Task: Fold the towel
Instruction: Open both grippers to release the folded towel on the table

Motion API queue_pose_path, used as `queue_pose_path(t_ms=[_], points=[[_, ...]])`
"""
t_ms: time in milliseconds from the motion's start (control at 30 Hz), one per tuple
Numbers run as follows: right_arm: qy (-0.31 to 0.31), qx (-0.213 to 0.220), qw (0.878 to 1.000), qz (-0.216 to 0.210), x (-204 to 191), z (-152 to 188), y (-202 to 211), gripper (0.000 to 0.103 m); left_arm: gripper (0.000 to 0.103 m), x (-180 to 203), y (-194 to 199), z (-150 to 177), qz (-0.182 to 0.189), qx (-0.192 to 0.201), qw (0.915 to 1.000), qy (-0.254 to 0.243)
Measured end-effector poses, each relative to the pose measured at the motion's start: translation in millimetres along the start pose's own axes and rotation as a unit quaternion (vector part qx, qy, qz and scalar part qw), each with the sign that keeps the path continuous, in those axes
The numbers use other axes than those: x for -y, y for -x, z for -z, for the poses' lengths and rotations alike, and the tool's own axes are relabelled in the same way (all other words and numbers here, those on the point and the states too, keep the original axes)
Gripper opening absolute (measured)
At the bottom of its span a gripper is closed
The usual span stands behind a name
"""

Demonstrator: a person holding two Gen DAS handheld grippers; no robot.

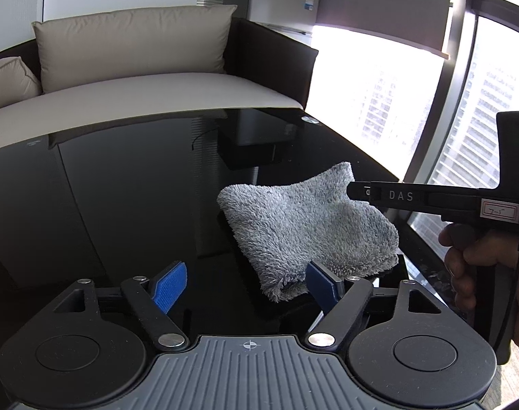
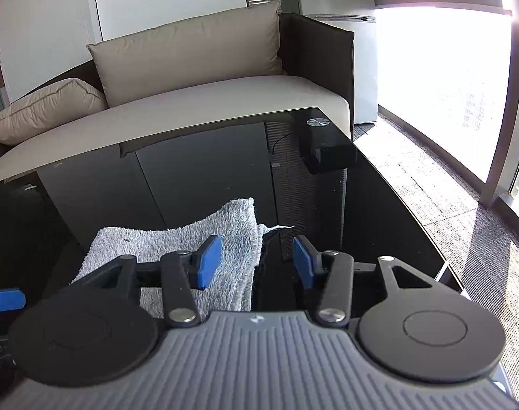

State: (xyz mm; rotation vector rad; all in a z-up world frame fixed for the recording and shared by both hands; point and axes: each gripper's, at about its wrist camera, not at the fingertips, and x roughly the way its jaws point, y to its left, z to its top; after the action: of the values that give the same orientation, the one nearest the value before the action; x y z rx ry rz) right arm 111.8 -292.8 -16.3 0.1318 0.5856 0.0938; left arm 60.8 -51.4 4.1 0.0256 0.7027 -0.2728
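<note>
Each camera sits just behind its own claw, angled down close over the desk (image 1: 123,177); both share towel (image 1: 304,225) and sofa (image 2: 225,102).

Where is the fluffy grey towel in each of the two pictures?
Left wrist view: the fluffy grey towel lies folded right of centre on the glossy black table.
Right wrist view: the towel sits lower left of centre, partly behind the blue-padded fingers.
Shared landmark: the big beige sofa cushion behind the table.
</note>
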Motion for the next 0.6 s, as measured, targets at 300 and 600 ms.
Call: queue_pose_path(t_ms=[300,600], points=[[0.017,0.017,1.0,-0.011,-4,5,19,0.083,0.096,-6,1,0,-0.032,0.01,0.999,0.029],[0.024,0.008,0.999,-0.022,-4,12,30,0.096,0.102,-9,6,2,-0.056,0.02,0.997,0.049]])
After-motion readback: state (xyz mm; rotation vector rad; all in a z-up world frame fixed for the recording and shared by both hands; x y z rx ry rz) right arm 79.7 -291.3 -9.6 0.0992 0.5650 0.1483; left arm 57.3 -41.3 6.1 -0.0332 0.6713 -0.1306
